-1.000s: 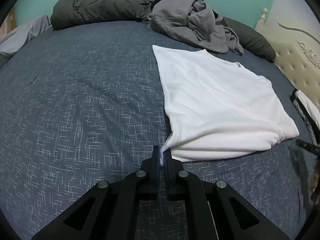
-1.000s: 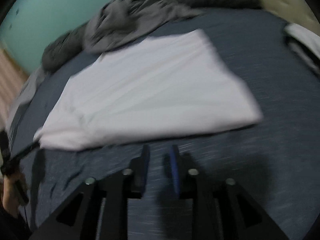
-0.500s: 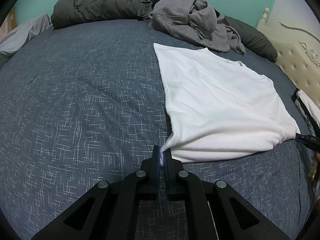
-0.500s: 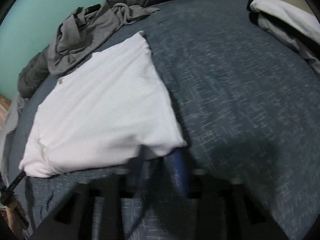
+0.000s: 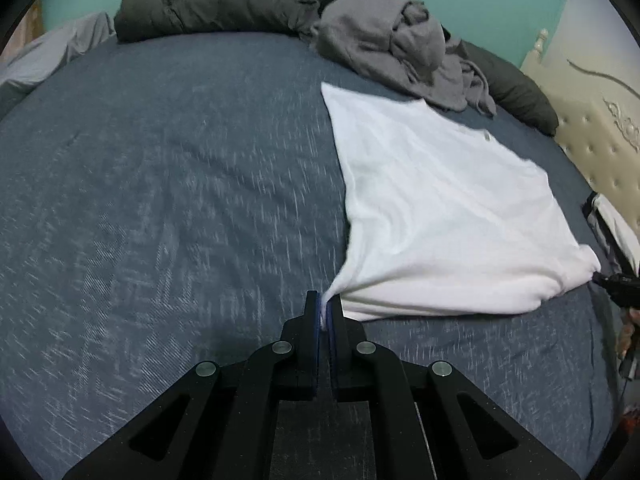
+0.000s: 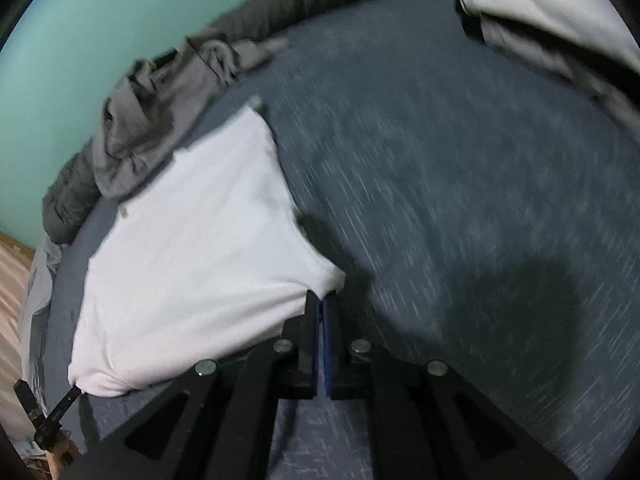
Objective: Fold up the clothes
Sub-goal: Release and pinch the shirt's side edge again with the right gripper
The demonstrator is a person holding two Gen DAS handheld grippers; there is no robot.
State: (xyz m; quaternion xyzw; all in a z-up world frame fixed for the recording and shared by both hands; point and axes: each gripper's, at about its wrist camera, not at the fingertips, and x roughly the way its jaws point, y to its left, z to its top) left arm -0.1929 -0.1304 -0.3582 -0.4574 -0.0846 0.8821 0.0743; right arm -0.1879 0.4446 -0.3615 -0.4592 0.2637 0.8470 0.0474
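A white T-shirt [image 5: 440, 208] lies folded on the dark blue bed [image 5: 160, 200]. My left gripper [image 5: 324, 308] is shut on its near left corner, which is pulled into a point. In the right wrist view the same T-shirt [image 6: 192, 240] spreads to the left, and my right gripper [image 6: 322, 304] is shut on its near right corner. The right gripper [image 5: 616, 280] also shows at the right edge of the left wrist view, at the shirt's other near corner. The left gripper [image 6: 74, 394] appears at the lower left of the right wrist view.
A crumpled grey garment [image 5: 392, 48] and dark olive bedding [image 5: 208, 4] lie along the far edge by the teal wall. A cream tufted headboard [image 5: 600, 136] stands at the right. Folded white and dark clothes [image 6: 552, 28] sit near the headboard.
My right gripper swung to the shirt's near right corner and shut on it. The left gripper stayed shut on its corner, and the near edge now lifts slightly.
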